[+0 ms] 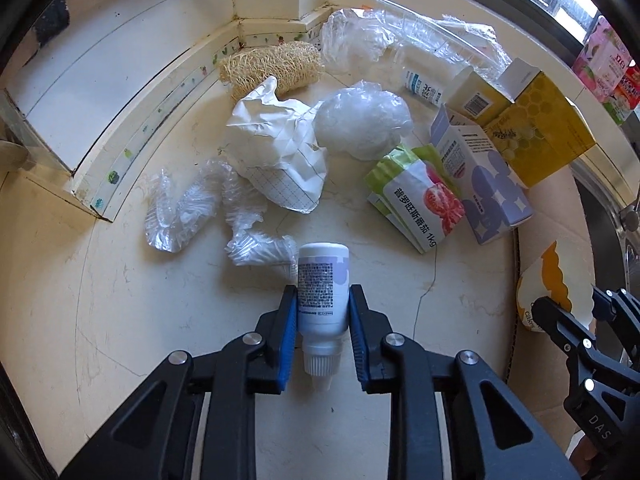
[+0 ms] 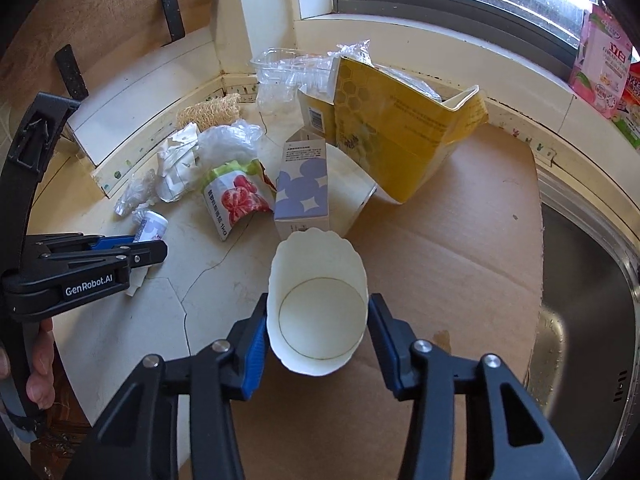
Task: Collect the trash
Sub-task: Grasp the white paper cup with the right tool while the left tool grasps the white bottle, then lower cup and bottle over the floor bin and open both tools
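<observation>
The pink packet (image 1: 600, 60) on the window ledge is cut off by the left wrist view's dark rim. The small print on the bottle (image 1: 323, 284) is too fine to read. The paper cup (image 1: 554, 284) is partly hidden behind the right gripper (image 1: 568, 312). The sink (image 2: 592, 320) runs out of the right wrist view.

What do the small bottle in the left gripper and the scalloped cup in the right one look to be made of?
Small bottle: likely plastic, smooth white body with a ribbed cap and a printed label. Scalloped cup: looks like thin paper or card, matte white inside, with a wavy cut rim and a flat, seamed base.
</observation>
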Demonstrator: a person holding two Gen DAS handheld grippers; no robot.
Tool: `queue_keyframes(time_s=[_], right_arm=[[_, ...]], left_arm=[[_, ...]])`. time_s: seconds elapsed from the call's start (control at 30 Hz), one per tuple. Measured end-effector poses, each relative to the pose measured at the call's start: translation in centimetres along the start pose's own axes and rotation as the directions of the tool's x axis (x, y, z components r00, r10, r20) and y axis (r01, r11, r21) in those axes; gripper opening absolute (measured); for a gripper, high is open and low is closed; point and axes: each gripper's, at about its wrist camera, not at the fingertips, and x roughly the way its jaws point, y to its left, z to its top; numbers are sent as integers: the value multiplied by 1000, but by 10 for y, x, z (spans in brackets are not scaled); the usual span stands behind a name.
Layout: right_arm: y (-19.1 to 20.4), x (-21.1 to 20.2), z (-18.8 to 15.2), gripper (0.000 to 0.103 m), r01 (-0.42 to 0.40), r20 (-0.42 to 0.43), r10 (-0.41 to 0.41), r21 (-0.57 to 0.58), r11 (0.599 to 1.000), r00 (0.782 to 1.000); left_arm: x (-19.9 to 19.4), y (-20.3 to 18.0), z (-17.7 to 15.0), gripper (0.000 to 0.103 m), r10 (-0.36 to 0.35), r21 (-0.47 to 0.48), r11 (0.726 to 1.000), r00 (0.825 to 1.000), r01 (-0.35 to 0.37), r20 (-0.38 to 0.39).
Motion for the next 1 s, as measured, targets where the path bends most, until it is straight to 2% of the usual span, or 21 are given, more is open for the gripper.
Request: queue_keyframes(time_s=[0.13, 0.33, 0.6, 0.8, 1.0], right_arm=[[-2, -11, -3, 47, -20, 6, 20, 21, 1000, 1000], [-1, -46, -10, 46, -108, 35, 105, 98, 989, 994], [30, -109, -40, 46, -207, 116, 193, 131, 969, 974], [82, -143, -91, 45, -222, 119, 204, 164, 961, 972], [144, -153, -162, 45, -210, 66, 202, 138, 968, 977]], left_arm=[[-17, -2, -9, 22, -22, -6, 1000, 1000, 22, 18], [-66, 1, -36, 22, -69, 2, 998, 997, 69, 40], [-138, 18, -87, 22, -132, 55, 990, 987, 128, 89], [-178, 50, -152, 22, -170, 80, 984, 979, 162, 109], [-188, 85, -227, 22, -199, 84, 978, 977, 193, 77]])
